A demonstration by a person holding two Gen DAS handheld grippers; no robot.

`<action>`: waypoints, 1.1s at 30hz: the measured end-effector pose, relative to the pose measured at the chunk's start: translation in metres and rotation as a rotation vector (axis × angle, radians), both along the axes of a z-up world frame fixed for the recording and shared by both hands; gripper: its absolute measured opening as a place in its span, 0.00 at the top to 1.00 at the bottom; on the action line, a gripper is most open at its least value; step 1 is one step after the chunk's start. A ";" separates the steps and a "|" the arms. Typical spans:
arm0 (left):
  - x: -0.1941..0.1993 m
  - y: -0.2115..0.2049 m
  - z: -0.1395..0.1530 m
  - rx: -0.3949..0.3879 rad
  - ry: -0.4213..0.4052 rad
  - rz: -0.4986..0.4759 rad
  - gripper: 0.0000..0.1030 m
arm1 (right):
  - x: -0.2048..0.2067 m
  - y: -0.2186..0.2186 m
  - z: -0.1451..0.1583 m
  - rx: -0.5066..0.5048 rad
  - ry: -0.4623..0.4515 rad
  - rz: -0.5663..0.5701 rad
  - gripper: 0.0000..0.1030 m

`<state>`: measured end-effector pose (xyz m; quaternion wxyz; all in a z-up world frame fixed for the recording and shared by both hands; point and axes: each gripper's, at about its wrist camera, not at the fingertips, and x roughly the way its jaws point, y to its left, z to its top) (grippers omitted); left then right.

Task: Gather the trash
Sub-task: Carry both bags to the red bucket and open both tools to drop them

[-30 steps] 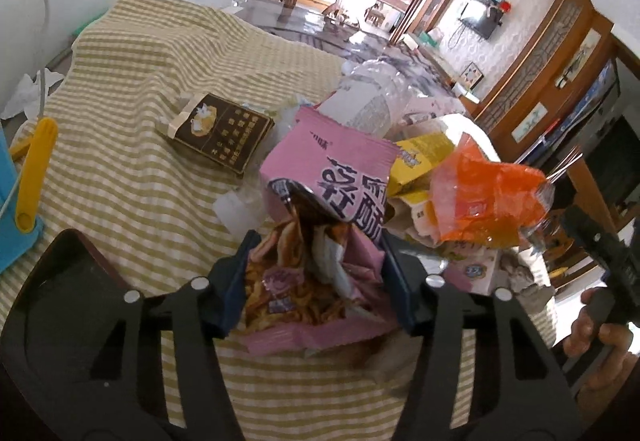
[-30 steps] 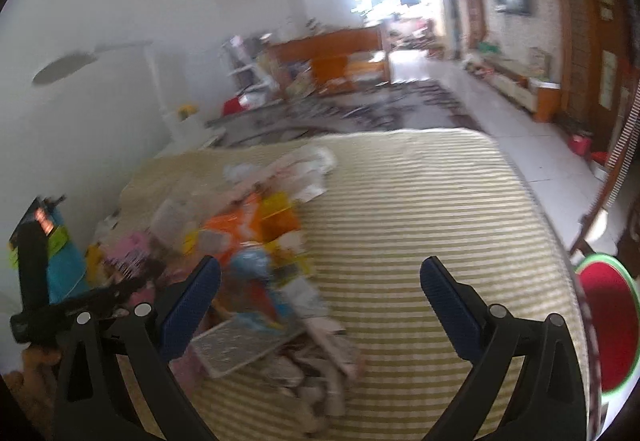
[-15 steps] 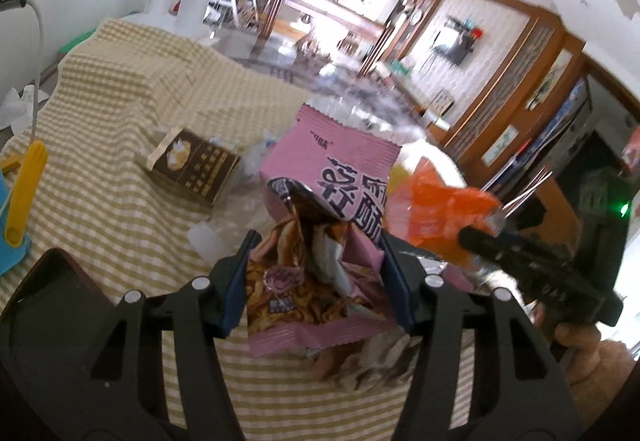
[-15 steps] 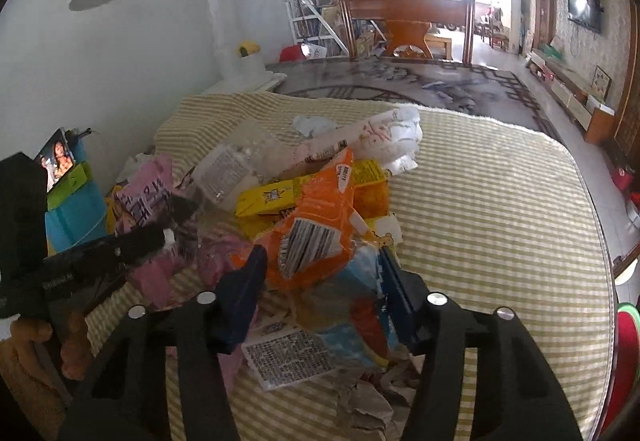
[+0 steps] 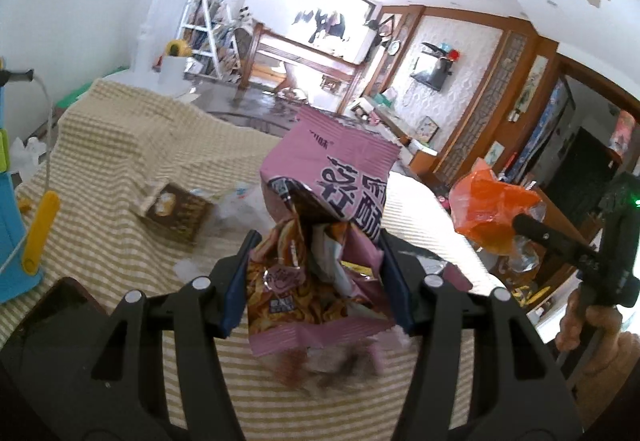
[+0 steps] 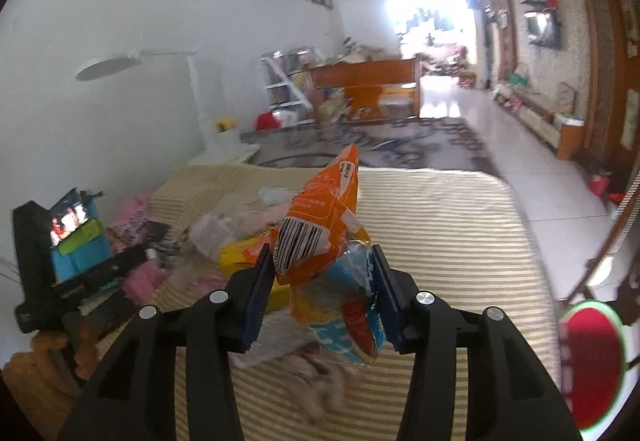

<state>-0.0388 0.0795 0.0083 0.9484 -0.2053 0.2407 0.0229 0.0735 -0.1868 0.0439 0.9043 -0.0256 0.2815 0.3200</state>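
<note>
My left gripper point(image 5: 316, 277) is shut on a bundle of pink snack wrappers point(image 5: 320, 225), lifted off the striped cloth point(image 5: 120, 145). My right gripper point(image 6: 322, 293) is shut on an orange wrapper point(image 6: 320, 217) with a blue packet point(image 6: 352, 321) under it, also raised. In the left wrist view the orange wrapper point(image 5: 488, 205) hangs at the right from the other gripper. A heap of trash point(image 6: 224, 237) lies on the cloth left of the right gripper: a yellow packet point(image 6: 240, 255), clear plastic, pink wrappers. A brown box point(image 5: 176, 211) lies further left on the cloth.
The striped cloth point(image 6: 440, 225) covers a wide table. A blue and yellow object point(image 5: 24, 241) and a dark tray point(image 5: 52, 305) sit at the left edge. A red round stool point(image 6: 592, 353) stands off the table's right. A hand point(image 5: 588, 329) holds the other gripper.
Right gripper went from wide open over the heap to shut on the orange and blue wrappers and lifted them. Left gripper rose with the pink wrappers still in it.
</note>
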 end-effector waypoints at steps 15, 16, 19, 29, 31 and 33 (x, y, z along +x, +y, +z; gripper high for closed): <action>0.114 -0.188 0.025 -0.123 0.075 -0.447 0.46 | 0.004 -0.203 -0.005 0.158 0.178 -0.421 0.55; 0.130 -0.207 0.023 -0.129 0.098 -0.487 0.46 | 0.002 -0.214 -0.010 0.167 0.190 -0.453 0.55; 0.164 -0.256 0.014 -0.130 0.156 -0.574 0.46 | -0.002 -0.253 -0.029 0.187 0.224 -0.556 0.55; 0.230 -0.363 -0.030 -0.089 0.377 -0.736 0.15 | 0.000 -0.318 -0.071 0.221 0.294 -0.714 0.43; 0.235 -0.361 -0.034 -0.126 0.379 -0.731 0.11 | 0.002 -0.319 -0.080 0.219 0.322 -0.714 0.35; 0.240 -0.357 -0.039 -0.157 0.390 -0.729 0.11 | 0.000 -0.316 -0.082 0.204 0.320 -0.734 0.35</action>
